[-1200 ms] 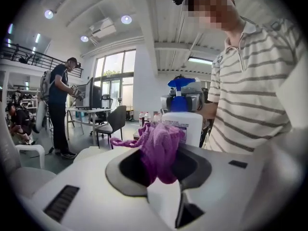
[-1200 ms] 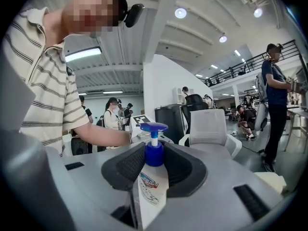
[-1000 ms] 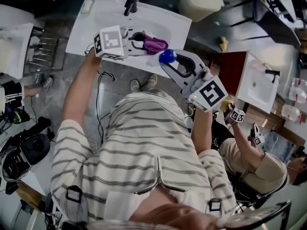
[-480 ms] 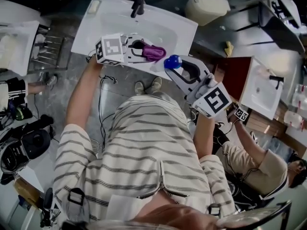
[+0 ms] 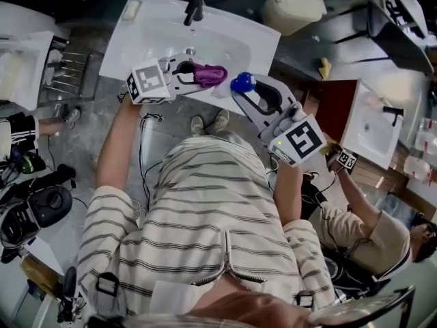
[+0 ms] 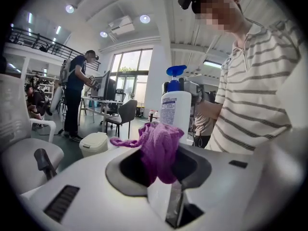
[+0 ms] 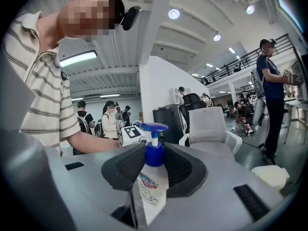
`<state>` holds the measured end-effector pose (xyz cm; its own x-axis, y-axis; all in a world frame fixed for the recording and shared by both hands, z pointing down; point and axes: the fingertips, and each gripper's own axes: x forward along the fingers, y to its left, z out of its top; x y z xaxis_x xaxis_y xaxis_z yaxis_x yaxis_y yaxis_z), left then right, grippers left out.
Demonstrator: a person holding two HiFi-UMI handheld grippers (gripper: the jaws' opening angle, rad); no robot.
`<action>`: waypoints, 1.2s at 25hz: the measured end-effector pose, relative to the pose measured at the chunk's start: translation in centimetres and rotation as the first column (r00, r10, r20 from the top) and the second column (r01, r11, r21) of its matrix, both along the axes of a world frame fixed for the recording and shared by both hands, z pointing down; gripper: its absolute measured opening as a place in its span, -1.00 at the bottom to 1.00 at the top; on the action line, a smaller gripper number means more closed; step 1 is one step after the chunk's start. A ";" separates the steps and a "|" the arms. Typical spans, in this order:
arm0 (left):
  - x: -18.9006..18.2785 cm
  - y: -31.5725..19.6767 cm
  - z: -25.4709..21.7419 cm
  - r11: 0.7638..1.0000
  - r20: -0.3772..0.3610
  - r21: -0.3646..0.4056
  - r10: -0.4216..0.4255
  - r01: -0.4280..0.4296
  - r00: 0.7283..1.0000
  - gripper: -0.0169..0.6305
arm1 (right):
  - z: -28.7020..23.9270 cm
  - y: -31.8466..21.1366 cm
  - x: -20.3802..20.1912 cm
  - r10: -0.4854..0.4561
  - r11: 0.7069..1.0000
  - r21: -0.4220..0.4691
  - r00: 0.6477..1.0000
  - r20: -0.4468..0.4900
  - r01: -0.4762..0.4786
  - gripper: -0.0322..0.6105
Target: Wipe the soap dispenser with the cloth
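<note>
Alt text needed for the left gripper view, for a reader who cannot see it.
The left gripper clamps a bunched purple cloth; a white soap dispenser with a blue pump is upright just beyond it. A person in a striped shirt fills the right side.

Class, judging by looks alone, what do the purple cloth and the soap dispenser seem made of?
Purple cloth: seemingly soft knitted or loosely woven textile, matte; ribbed stitch texture, limp folds, a trailing strand. Soap dispenser: probably smooth white plastic, slightly glossy, with printed label; its blue pump looks like moulded plastic too.
</note>
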<state>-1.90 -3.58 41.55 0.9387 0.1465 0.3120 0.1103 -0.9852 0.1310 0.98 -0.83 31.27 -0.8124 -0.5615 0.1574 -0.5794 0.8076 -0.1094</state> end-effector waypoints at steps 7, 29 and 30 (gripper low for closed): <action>0.3 -0.9 -0.8 0.992 -0.012 0.029 -0.122 0.122 0.992 -0.55 | 0.6 -1.3 0.9 0.080 0.997 -0.005 0.996 -0.027 -0.081 -0.52; 0.8 -2.4 -2.1 0.790 -0.100 0.079 -0.601 0.608 0.793 -0.55 | 3.2 -5.6 4.6 0.466 0.885 -0.035 0.885 0.010 -0.465 -0.52; 0.9 -2.3 -2.2 0.783 -0.106 0.086 -0.608 0.616 0.787 -0.55 | 3.4 -5.8 4.7 0.473 0.881 -0.036 0.881 0.012 -0.472 -0.52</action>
<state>-0.95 -5.88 39.39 0.8388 -0.4971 0.2220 -0.5162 -0.8558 0.0337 5.72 -6.67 34.70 -0.4550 -0.8745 0.1682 -0.8889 0.4345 -0.1455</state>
